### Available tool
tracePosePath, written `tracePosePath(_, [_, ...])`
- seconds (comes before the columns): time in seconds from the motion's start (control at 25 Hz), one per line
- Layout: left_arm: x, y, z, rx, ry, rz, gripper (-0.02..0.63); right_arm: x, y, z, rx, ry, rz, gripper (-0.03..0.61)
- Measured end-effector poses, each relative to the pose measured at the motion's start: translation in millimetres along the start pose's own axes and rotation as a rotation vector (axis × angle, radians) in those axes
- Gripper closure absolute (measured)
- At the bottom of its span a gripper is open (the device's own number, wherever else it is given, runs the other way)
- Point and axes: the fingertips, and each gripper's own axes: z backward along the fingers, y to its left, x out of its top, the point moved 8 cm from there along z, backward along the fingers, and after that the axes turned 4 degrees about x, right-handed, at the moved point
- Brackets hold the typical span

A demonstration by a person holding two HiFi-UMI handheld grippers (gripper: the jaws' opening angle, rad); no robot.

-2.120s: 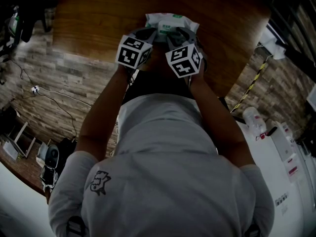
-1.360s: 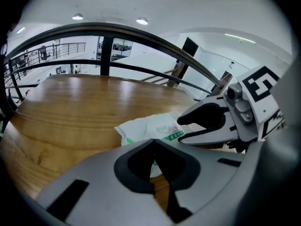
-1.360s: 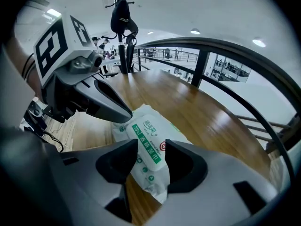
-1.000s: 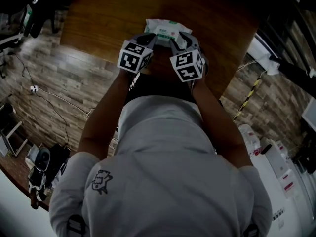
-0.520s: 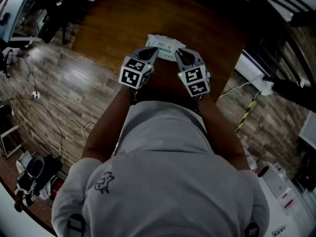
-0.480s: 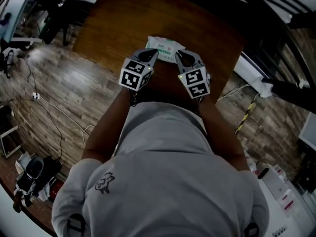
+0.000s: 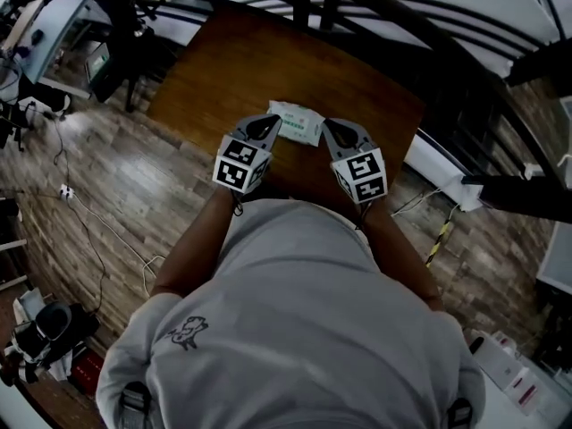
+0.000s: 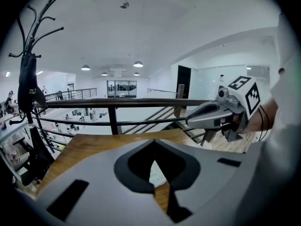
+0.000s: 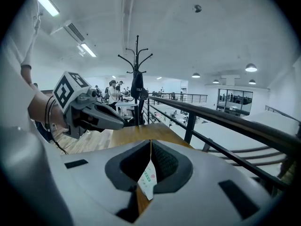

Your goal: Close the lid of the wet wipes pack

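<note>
You've got left gripper [image 7: 270, 125] and right gripper [image 7: 329, 127] up off the wet wipes pack [image 7: 298, 121] now, both shut empty. Lid looks closed.

A light grey short-sleeved T-shirt [image 7: 304, 320] bears a small dark cartoon print [image 7: 183, 332] near the left shoulder. The left gripper [image 7: 271, 125] and right gripper [image 7: 331, 129] are grey shells. Each is topped by a black-and-white marker cube.
</note>
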Motion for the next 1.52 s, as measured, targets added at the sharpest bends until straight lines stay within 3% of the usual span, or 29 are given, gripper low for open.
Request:
tracePosePath(0.36, [23.2,-2.8,23.4,0.021,-0.056,-0.023,0.601,15.4,-6.1,19.1,-0.013,-0.027,0.049,0.543])
tracePosePath(0.6, [33.9,-1.0,43.6,-0.050,-0.092,-0.007,0.601,22.7,0.7,28.8,-0.028,-0.049,0.054,0.543])
tracePosePath(0.84, [34.4,6.9,71.0,-0.079,-0.111,-0.041,0.601,27.7,11.5,35.2,-0.076,-0.073,0.010,0.543])
tracePosePath(1.52, [-32.8,24.8,188.9,-0.172,-0.108,-0.061,0.601,17.8,139.0,47.8,-0.153,-0.059,-0.042,0.543])
